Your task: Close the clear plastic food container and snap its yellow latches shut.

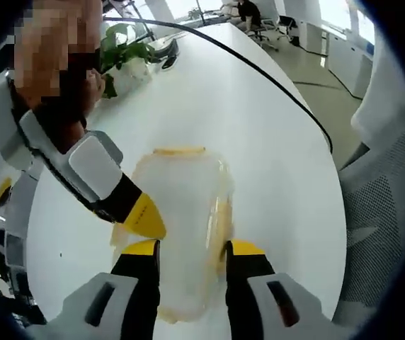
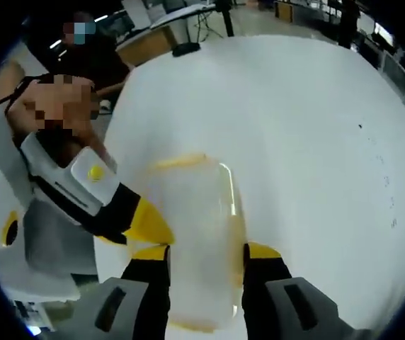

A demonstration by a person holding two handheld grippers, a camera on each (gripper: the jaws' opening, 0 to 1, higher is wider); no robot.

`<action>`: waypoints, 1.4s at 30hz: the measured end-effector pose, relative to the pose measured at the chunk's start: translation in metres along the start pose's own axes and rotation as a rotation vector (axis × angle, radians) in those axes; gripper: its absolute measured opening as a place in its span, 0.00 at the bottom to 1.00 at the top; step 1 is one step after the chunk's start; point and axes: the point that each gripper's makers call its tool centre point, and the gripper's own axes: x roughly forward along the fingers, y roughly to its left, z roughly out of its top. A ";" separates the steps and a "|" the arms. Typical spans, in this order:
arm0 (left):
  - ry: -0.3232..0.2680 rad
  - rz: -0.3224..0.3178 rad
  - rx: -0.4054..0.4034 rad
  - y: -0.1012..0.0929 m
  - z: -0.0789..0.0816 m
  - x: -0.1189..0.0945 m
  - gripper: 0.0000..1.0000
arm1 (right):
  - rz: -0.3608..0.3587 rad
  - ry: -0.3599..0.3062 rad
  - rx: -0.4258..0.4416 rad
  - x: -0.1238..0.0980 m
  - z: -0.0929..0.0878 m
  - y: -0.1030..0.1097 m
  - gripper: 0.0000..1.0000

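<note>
Left gripper view: clear plastic food container (image 1: 181, 227) sits on the white table (image 1: 259, 142), lid down over the body, well in from the table's edges. Left gripper (image 1: 191, 249) has its yellow-tipped jaws apart, one on each long side of the container, close to the walls; whether they actually press I cannot tell. Reads as a brace, keeping the box from sliding. The right gripper (image 1: 142, 216) comes in from the side, its yellow tip down at the container's side rim, likely on a latch there; its own jaw gap is not readable here. A yellow latch (image 1: 179, 151) shows at the far end, lying flat against the lid edge. Potted plant (image 1: 124, 53) near the table's far edge, a black cable (image 1: 259, 71) running along the table edge, a mesh office chair (image 1: 386, 205) beyond it.

Right gripper view: same container (image 2: 195, 234) from the opposite end, between the right gripper's (image 2: 206, 253) parted jaws. The left gripper (image 2: 146, 223) enters from the side with its tip at the rim. The yellow far-end latch (image 2: 178, 162) appears flat. This view adds the table's bare far stretch; the plant and chair belong to the other view.
</note>
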 end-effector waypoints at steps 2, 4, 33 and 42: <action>0.007 0.021 -0.022 0.004 -0.004 -0.004 0.32 | 0.008 0.016 0.010 0.001 0.000 -0.001 0.38; -0.016 0.020 -0.026 0.003 -0.004 -0.005 0.32 | -0.001 0.033 0.000 0.001 0.000 0.000 0.38; 0.005 0.016 -0.026 0.001 0.007 -0.001 0.36 | -0.062 -0.019 -0.011 -0.008 0.000 0.004 0.41; 0.012 -0.016 -0.008 -0.006 0.006 -0.004 0.42 | -0.095 -0.043 0.023 -0.013 0.000 0.007 0.44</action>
